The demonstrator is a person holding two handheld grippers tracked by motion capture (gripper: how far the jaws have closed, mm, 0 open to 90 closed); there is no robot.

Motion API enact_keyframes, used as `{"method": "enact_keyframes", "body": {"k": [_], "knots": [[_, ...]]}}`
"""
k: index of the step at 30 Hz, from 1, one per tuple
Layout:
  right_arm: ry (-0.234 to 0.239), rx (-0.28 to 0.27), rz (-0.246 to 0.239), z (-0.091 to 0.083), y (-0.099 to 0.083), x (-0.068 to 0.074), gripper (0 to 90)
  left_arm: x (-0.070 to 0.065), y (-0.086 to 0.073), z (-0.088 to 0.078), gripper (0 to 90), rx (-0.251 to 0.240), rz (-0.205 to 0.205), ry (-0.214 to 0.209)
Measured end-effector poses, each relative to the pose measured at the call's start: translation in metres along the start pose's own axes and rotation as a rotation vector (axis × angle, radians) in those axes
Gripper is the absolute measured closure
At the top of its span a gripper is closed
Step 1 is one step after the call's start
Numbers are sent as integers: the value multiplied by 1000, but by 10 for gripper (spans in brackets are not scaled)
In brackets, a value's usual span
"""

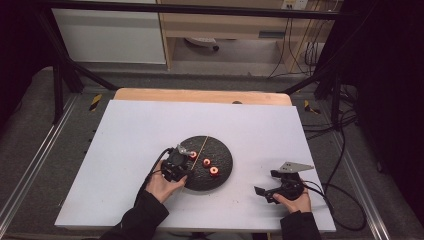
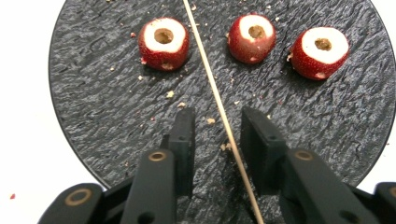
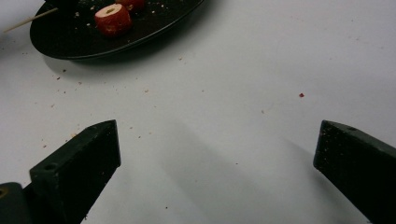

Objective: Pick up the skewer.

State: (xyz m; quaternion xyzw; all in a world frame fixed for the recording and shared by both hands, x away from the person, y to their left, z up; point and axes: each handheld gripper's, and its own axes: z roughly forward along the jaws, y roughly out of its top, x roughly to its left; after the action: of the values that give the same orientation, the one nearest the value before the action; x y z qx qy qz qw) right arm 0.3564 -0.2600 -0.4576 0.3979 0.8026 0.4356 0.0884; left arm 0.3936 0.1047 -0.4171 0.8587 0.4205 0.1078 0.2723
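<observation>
A round black slate plate (image 1: 225,150) lies mid-table with three cored red fruit pieces on it (image 2: 163,43) (image 2: 252,38) (image 2: 321,52). A thin wooden skewer (image 2: 205,60) lies across the plate. My left gripper (image 2: 218,116) hovers low over the plate's near side. Its jaws straddle the skewer with a gap on each side, so the pads do not press on it. From above, the left gripper (image 1: 182,162) sits at the plate's left edge. My right gripper (image 1: 266,182) rests on the white table to the right of the plate. Its jaws (image 3: 217,135) stand wide open with nothing between them.
Crumbs are scattered over the plate (image 3: 60,44) and the white tabletop (image 1: 150,125). In the right gripper view one fruit piece (image 3: 112,18) and the skewer's tip (image 3: 28,19) show at the far left. Cables trail off the table's right side (image 1: 340,195).
</observation>
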Motion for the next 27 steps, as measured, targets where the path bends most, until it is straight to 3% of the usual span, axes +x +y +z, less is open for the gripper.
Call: {"method": "enact_keyframes", "body": {"k": [12, 27], "knots": [[3, 1, 1, 0, 0, 0, 12, -10, 4, 4, 764, 44, -30, 46], [6, 1, -1, 0, 0, 0, 12, -12, 2, 3, 874, 34, -83, 74]]}}
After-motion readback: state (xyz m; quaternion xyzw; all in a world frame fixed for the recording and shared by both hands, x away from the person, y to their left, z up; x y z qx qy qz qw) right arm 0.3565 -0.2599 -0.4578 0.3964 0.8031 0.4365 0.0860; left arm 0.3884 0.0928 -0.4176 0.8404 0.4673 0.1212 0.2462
